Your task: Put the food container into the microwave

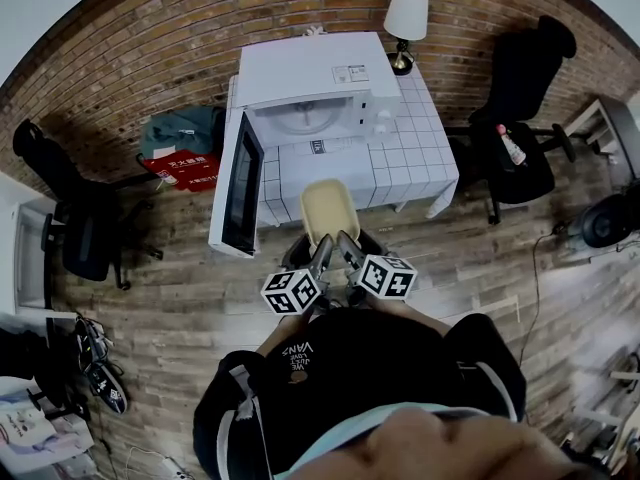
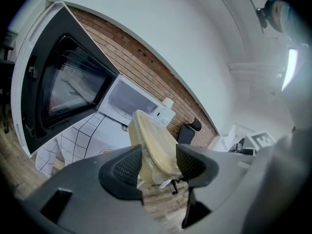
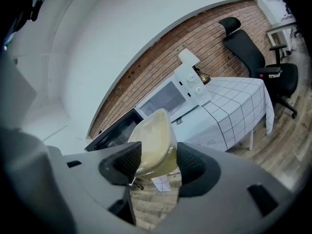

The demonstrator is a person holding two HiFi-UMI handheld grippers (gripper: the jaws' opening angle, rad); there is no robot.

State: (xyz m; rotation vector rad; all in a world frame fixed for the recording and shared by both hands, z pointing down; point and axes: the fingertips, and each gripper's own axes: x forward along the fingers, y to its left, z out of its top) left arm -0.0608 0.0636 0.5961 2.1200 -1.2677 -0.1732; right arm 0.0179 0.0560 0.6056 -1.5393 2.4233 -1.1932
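Caught the food container (image 1: 329, 210) up in the air, pinched from two sides at once. Looked down the left gripper (image 2: 158, 164) and saw both ribbed pads (image 2: 127, 167) pressed onto the near end of that pale yellow tub, lid on, standing on edge in that view. Same deal down the right gripper (image 3: 158, 162): jaws clamped on the tub's near end, no gap on either side. From the head view, found the tub hanging over the front edge of the table (image 1: 420, 163) with the white checked cloth, short of the microwave (image 1: 315, 78) and not inside it yet. Spotted the door (image 1: 240, 183) swung wide open to the left, sticking out past the table edge, with the pale cavity facing the tub. Also noticed a lamp (image 1: 405, 16) with a white shade at the back corner of the table, just beside the microwave. Made out a black office chair (image 1: 520, 118) off to the right, a red bag (image 1: 185, 168) on the wooden floor (image 1: 170, 288) left of the door, and a brick wall (image 1: 150, 38) behind it all.
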